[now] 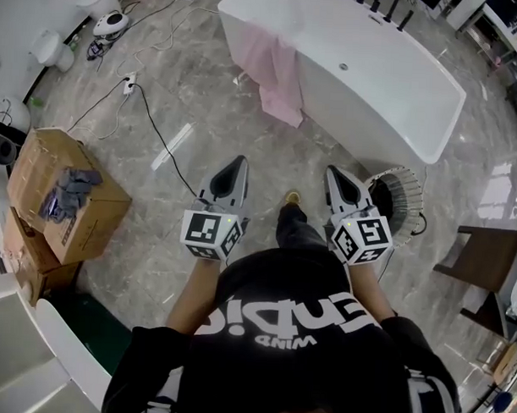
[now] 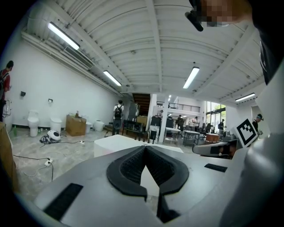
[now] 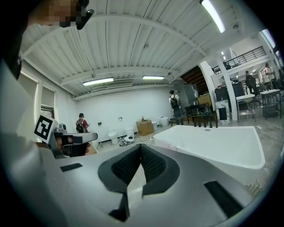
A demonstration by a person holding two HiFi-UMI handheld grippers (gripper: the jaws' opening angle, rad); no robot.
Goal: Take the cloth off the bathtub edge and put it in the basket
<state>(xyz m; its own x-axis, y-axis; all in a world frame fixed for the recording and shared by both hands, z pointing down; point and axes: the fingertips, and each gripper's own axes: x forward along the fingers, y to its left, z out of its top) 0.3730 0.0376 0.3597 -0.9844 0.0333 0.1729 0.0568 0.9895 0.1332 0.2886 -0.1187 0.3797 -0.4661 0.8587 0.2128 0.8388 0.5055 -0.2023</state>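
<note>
A pink cloth (image 1: 273, 66) hangs over the near edge of the white bathtub (image 1: 390, 87) and down its side. A round wire basket (image 1: 400, 198) stands on the floor by the tub's near right end. My left gripper (image 1: 237, 162) is held above the floor, well short of the cloth, its jaws shut with nothing between them. My right gripper (image 1: 332, 170) is level with it, just left of the basket, also shut and empty. In the left gripper view the tub (image 2: 116, 144) lies ahead; in the right gripper view the tub (image 3: 213, 144) fills the right side.
Cardboard boxes (image 1: 64, 195) stand at the left. A black cable (image 1: 155, 130) and a white strip (image 1: 171, 147) lie on the marble floor. A wooden chair (image 1: 485, 260) sits at the right. Toilets (image 1: 51, 48) stand at the far left. People stand far off (image 2: 117, 116).
</note>
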